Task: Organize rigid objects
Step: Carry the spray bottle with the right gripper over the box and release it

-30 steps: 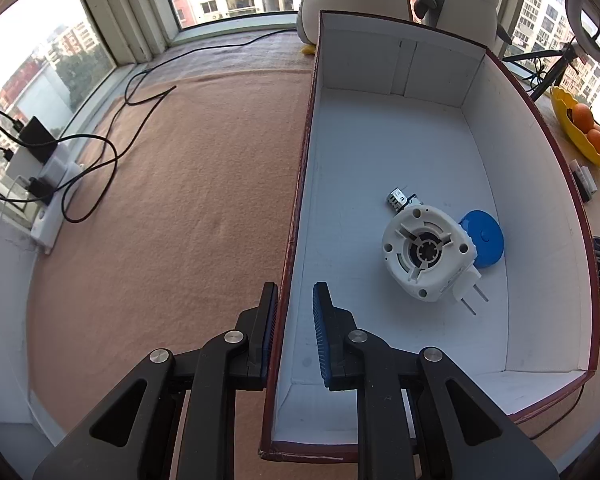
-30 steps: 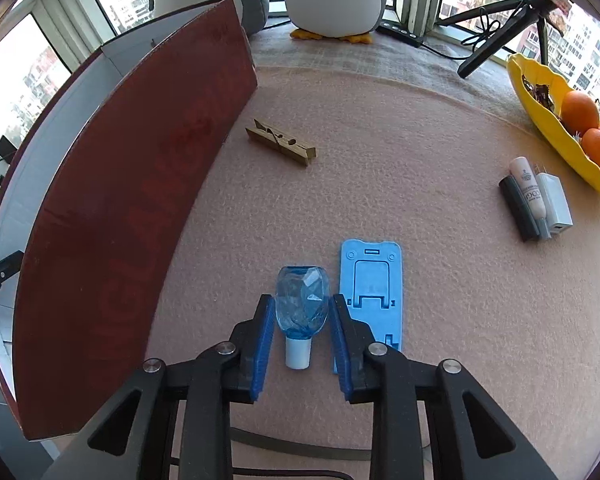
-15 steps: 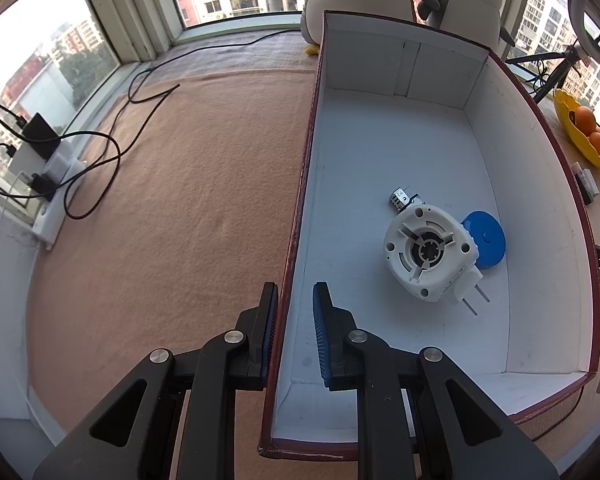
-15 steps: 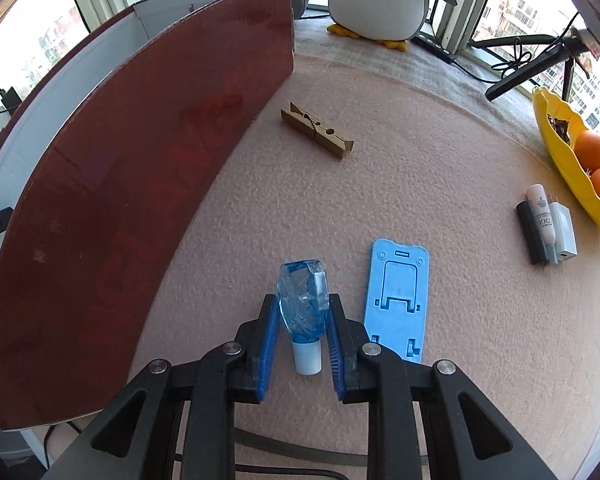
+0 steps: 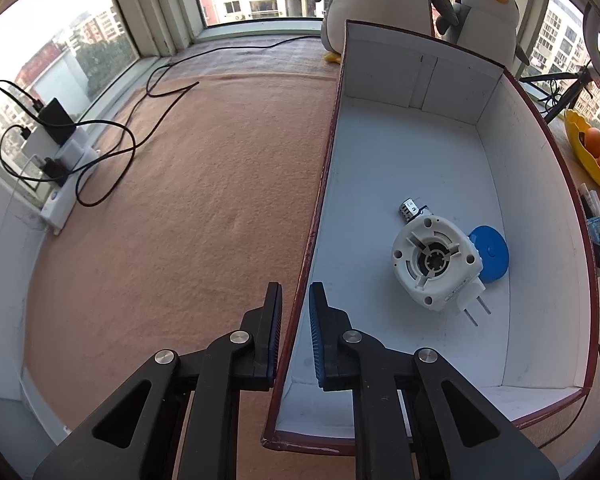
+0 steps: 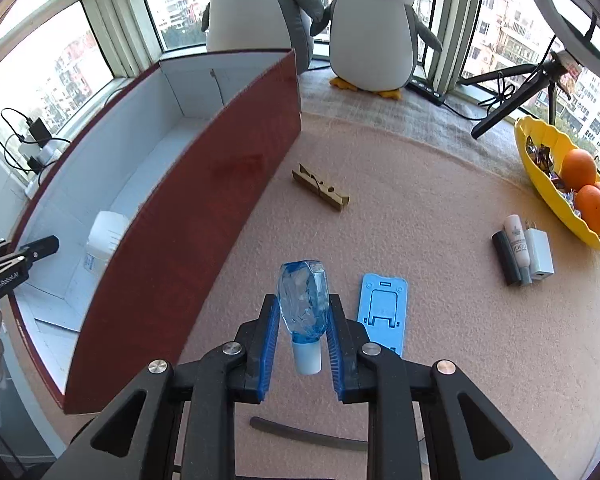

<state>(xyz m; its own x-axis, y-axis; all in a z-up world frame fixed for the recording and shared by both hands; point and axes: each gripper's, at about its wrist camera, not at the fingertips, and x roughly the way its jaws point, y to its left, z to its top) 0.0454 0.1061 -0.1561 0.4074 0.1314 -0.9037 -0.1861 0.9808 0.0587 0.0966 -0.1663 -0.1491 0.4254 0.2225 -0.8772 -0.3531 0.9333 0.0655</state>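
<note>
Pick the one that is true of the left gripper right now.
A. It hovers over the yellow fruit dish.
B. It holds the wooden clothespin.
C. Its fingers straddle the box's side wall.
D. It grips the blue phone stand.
C: in the left wrist view the left gripper has one finger on each side of the red box wall, outside over the carpet, inside over the white floor.
</note>
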